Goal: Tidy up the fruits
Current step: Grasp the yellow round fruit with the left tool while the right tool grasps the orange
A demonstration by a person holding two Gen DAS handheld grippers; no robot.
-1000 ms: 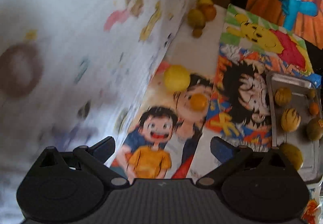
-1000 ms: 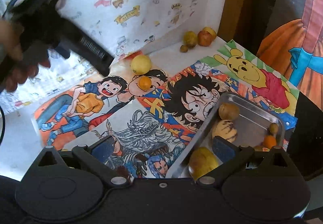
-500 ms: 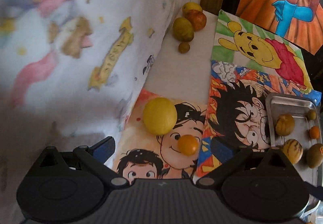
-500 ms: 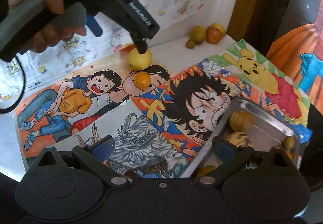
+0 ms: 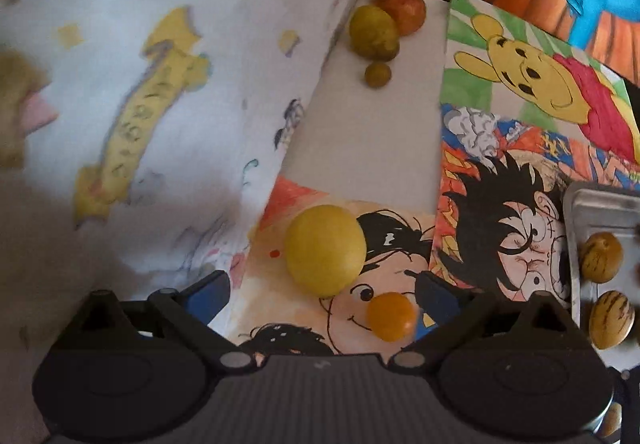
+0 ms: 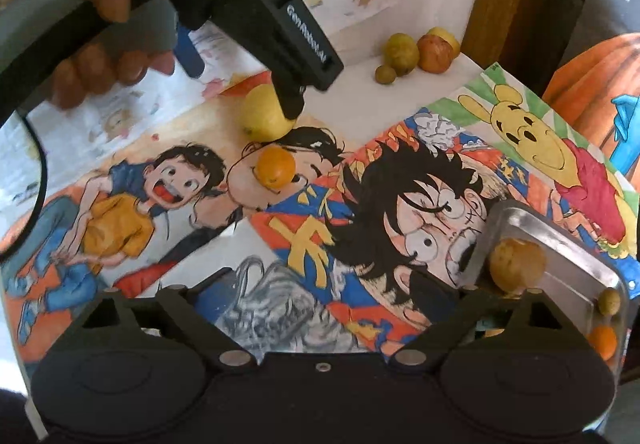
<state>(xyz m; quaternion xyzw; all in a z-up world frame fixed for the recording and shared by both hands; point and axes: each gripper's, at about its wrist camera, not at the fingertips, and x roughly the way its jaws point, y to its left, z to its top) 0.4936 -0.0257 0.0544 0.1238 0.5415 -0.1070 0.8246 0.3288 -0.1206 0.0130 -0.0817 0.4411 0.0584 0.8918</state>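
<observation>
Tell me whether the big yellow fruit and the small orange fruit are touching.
Apart: the left wrist view shows drawn paper between the yellow fruit and the orange fruit.

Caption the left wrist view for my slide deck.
Open left tool closing in on a yellow fruit beside a small orange fruit.

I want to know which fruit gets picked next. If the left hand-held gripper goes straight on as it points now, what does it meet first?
Most likely the large yellow fruit: the open left hand-held gripper points at it, though the small orange fruit lies close beside that line.
</observation>
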